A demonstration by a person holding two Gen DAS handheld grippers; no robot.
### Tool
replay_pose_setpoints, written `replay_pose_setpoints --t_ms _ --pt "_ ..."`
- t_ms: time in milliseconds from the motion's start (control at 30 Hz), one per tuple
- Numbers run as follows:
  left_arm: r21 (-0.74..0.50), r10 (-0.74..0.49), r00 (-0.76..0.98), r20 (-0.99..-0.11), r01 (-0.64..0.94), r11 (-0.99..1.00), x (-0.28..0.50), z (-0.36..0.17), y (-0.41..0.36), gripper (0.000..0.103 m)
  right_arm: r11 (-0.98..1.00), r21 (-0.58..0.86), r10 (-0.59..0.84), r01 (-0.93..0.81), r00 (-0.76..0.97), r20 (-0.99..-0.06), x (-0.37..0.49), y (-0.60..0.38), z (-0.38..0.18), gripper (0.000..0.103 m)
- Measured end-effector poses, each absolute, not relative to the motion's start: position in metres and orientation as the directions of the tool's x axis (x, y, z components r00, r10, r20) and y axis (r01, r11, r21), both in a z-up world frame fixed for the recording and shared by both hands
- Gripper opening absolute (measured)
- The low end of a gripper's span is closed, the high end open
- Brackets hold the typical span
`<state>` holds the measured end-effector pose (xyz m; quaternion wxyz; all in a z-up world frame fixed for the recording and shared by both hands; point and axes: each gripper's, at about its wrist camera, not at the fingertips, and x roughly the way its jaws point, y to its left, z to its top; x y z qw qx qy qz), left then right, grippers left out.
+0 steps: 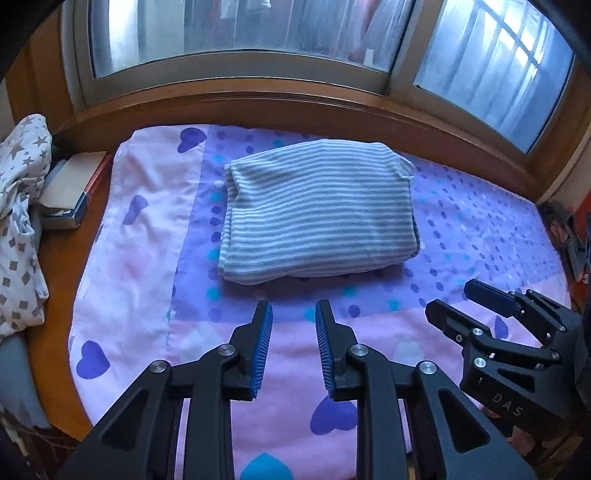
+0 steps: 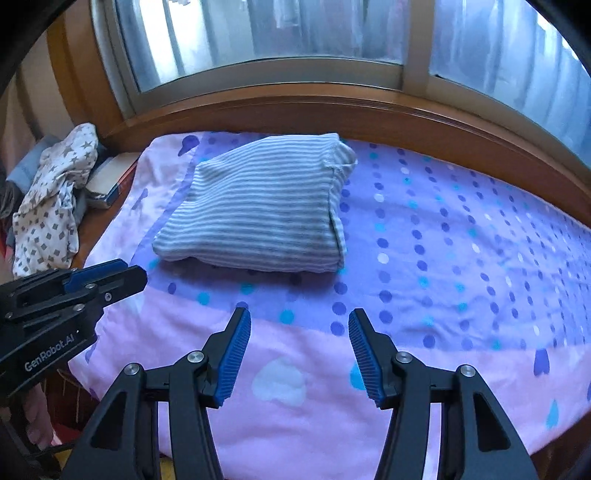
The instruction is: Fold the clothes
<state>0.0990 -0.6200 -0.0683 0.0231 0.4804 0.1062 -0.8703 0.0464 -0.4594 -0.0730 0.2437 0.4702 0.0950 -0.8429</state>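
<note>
A grey-and-white striped garment point(image 1: 317, 212) point(image 2: 258, 210) lies folded into a compact rectangle on the purple and pink sheet point(image 1: 480, 229) point(image 2: 461, 258). My left gripper point(image 1: 294, 308) is open, held just short of the garment's near edge with nothing between its blue pads. In the right wrist view my right gripper point(image 2: 300, 315) is open wider, also in front of the near edge and holding nothing. The right gripper point(image 1: 452, 299) also shows at the right of the left wrist view, and the left gripper point(image 2: 127, 271) at the left of the right wrist view.
A crumpled white garment with grey stars and squares point(image 1: 20, 206) point(image 2: 55, 199) lies off the sheet at the left. Beside it sits a box point(image 1: 68, 188) point(image 2: 109, 181). A wooden ledge point(image 1: 295, 110) and windows point(image 1: 240, 33) run along the far side.
</note>
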Motion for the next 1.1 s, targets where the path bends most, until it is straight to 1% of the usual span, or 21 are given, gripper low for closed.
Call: replay_pose_setpoints --t_ms 167,433,700,1100 --pt "-0.177 0.087 -0.521 -0.849 0.126 -0.976 0.097 -0.074 -0.617 0.023 -0.881 0.056 -0.299 0.470 -0.461 -0.836 0.050 -0.456 -0.068 0.055" --pt "-0.159 0.070 -0.517 -0.853 0.130 -0.979 0.093 -0.075 -0.606 0.023 -0.881 0.000 -0.255 0.473 -0.476 -0.842 0.046 -0.451 -0.064 0.055" --pt "-0.166 0.061 -0.508 -0.859 0.164 -0.972 0.090 -0.078 -0.605 0.023 -0.859 -0.015 -0.267 0.512 -0.472 -0.840 0.038 -0.451 -0.065 0.055" --pt "-0.158 0.062 -0.499 -0.865 0.151 -0.976 0.085 -0.080 -0.589 0.023 -0.832 -0.005 -0.297 0.554 -0.454 -0.840 0.032 -0.448 -0.067 0.056"
